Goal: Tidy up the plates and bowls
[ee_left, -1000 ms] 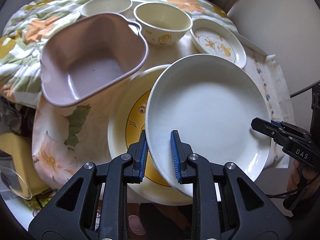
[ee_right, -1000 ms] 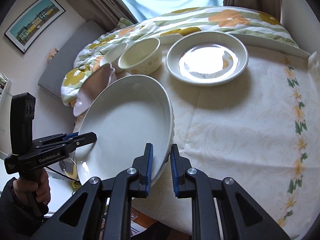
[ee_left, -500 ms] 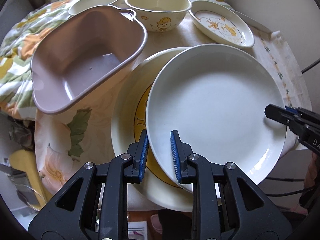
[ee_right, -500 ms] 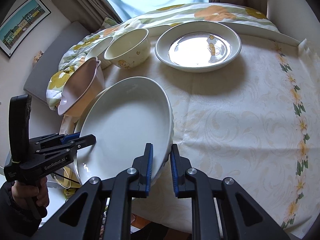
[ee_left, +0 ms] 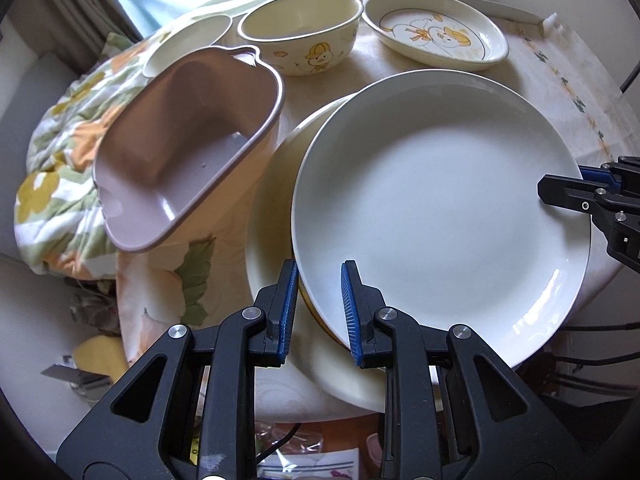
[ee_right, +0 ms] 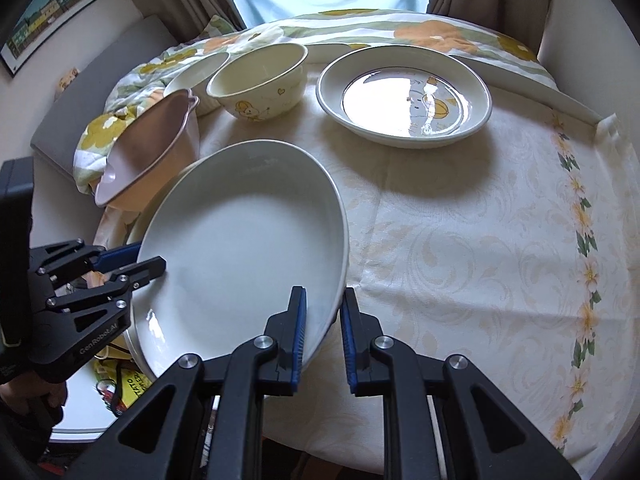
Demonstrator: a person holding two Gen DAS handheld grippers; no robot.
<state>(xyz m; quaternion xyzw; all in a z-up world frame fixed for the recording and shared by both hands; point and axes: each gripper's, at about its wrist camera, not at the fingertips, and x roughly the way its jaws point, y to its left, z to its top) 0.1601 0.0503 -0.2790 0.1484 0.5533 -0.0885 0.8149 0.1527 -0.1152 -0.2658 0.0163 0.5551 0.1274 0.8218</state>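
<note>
White plate (ee_left: 436, 208) held tilted over yellow plate (ee_left: 272, 216) at table (ee_right: 480, 240) edge; left gripper (ee_left: 320, 312) and right gripper (ee_right: 323, 336) each pinched on opposite rims. Judged stiff, glazed, slippery, breakable; best gripped at rim, both sides

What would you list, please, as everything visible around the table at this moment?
white plate: 1, plain white, held at two rim spots above the cream plate
cream plate: 1, yellow centre, table's near edge
duck plate: 1, cream, far right
duck bowl: 1, cream, far middle
small bowl: 1, cream, far left
pink tub: 1, left, tilted
tablecloth: 1, cream floral
left gripper: shut on plate rim
right gripper: shut on plate rim
</note>
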